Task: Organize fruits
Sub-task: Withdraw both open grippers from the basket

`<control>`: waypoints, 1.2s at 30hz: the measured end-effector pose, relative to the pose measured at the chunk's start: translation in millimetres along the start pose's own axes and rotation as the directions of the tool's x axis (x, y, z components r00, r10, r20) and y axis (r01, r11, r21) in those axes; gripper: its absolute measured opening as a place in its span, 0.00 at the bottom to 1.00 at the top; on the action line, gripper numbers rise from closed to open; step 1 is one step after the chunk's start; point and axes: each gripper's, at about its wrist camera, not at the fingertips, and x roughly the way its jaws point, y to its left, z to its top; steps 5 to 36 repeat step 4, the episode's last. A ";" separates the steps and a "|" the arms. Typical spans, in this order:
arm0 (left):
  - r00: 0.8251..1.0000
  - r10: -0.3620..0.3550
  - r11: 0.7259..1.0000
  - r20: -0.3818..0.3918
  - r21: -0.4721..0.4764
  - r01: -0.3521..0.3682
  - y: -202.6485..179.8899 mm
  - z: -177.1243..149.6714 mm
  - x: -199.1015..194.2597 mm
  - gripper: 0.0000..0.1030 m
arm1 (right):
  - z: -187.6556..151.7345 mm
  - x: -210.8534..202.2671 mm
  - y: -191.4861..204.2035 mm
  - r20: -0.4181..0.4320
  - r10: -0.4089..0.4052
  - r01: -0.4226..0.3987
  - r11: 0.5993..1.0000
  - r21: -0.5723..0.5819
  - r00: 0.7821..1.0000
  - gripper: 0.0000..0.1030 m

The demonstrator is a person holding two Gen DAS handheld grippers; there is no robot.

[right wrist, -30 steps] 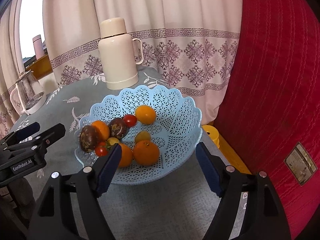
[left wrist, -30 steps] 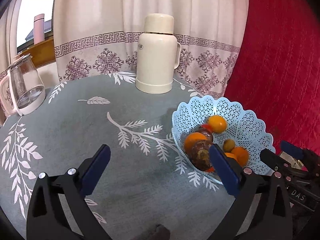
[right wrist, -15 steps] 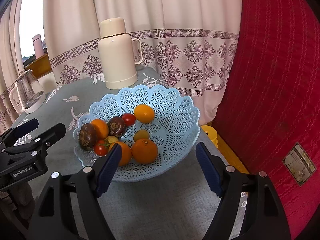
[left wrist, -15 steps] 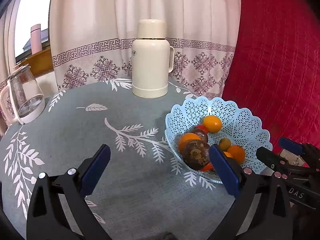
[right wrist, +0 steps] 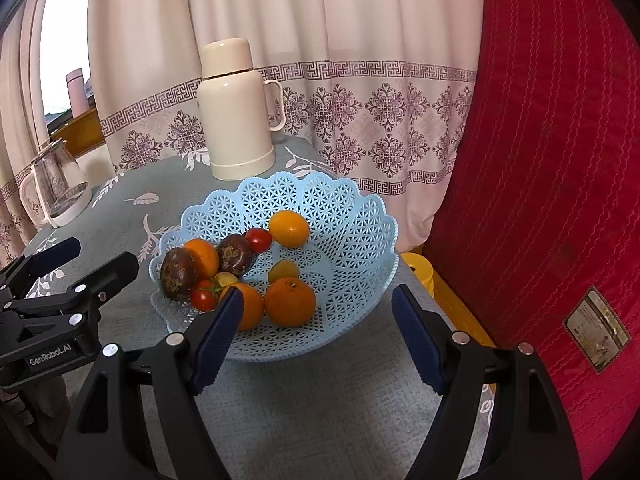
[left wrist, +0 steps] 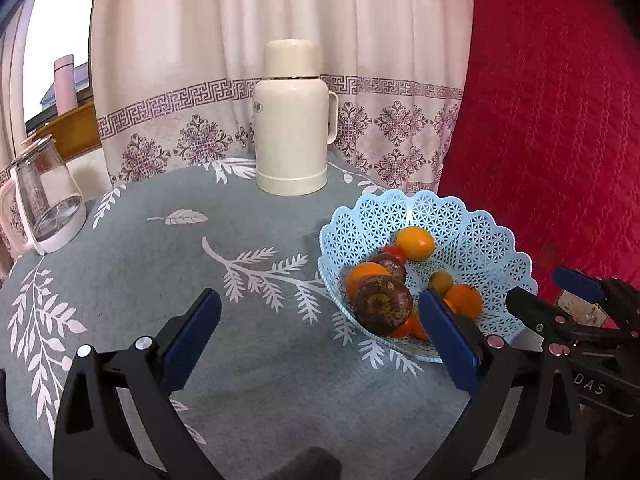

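A light blue lattice basket (right wrist: 352, 216) stands on the grey leaf-print tablecloth (left wrist: 168, 264) and holds several fruits: oranges (right wrist: 290, 302), dark passion fruits (right wrist: 178, 274), red tomatoes (right wrist: 258, 239) and small yellow-green fruits (right wrist: 283, 270). The basket also shows in the left wrist view (left wrist: 484, 240). My left gripper (left wrist: 316, 332) is open and empty, low over the cloth just left of the basket. My right gripper (right wrist: 318, 334) is open and empty at the basket's near rim. Each gripper shows in the other's view: the right gripper (left wrist: 568, 304) and the left gripper (right wrist: 76, 264).
A cream thermos jug (left wrist: 294, 120) stands at the back of the table. A glass kettle (left wrist: 44, 196) sits at the far left edge. A patterned curtain (right wrist: 360, 80) hangs behind. A red cushioned surface (right wrist: 560, 140) rises on the right, with a yellow object (right wrist: 418, 272) below it.
Both grippers have drawn back slightly from the basket. They stay open and empty; the fruits have not moved.
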 end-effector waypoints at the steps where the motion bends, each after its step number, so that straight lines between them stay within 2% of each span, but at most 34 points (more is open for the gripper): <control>1: 1.000 0.002 1.000 -0.005 -0.006 -0.002 0.9 -0.1 0.4 0.97 | -0.2 -0.1 0.0 0.000 0.002 -0.002 1.000 0.000 1.000 0.74; 36: 1.000 0.008 1.000 -0.014 -0.022 -0.008 5.4 -1.6 0.2 0.97 | 0.5 -2.0 1.8 0.000 0.006 -0.006 1.000 -0.003 1.000 0.74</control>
